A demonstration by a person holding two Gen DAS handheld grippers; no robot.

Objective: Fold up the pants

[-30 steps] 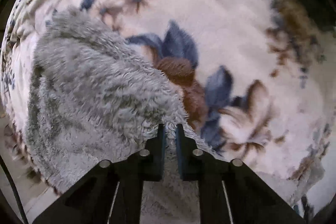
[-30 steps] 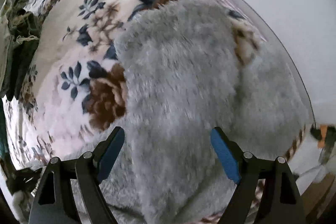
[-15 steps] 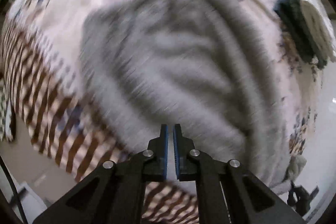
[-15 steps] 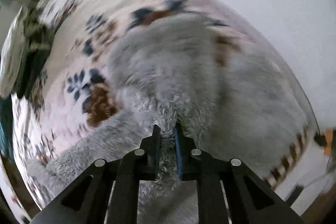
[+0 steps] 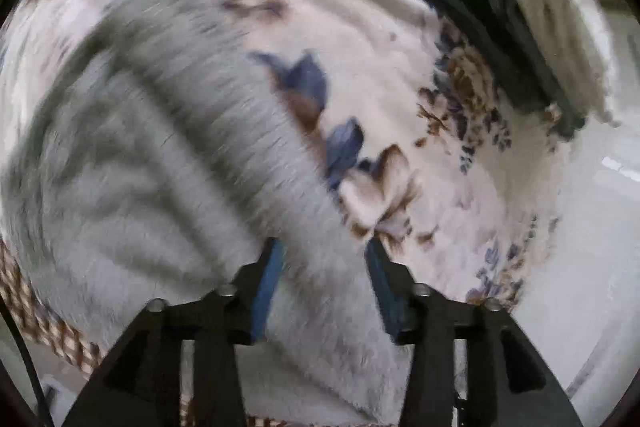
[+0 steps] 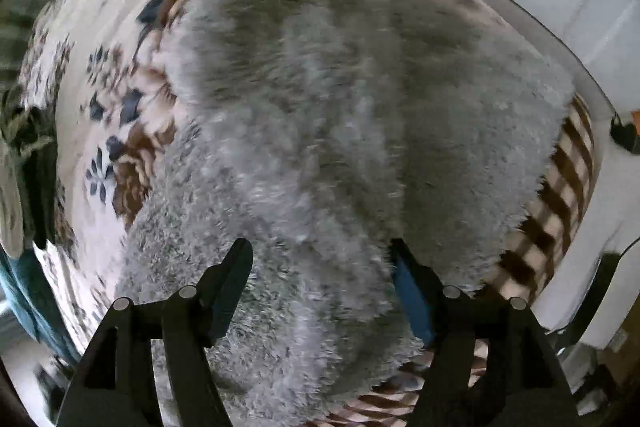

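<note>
- L tool (image 5: pixel 324 287): fingers spread apart, nothing pinched; hovers over edge of grey fluffy pants (image 5: pixel 160 167), view blurred.
- R tool (image 6: pixel 320 287): fingers wide apart, nothing held; pants (image 6: pixel 340 107) fill view under it.
- Pants lie in a heap on floral blanket (image 5: pixel 380 47) on the bed, near its brown-checked border (image 6: pixel 560 187).
- Dark green + white folded items (image 5: pixel 520 27) at far blanket edge, well apart from pants.

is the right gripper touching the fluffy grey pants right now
Cannot tell. In the right wrist view the right gripper is open, with the fluffy grey pants filling the space between its fingers; neither contact nor gap shows plainly.
</note>
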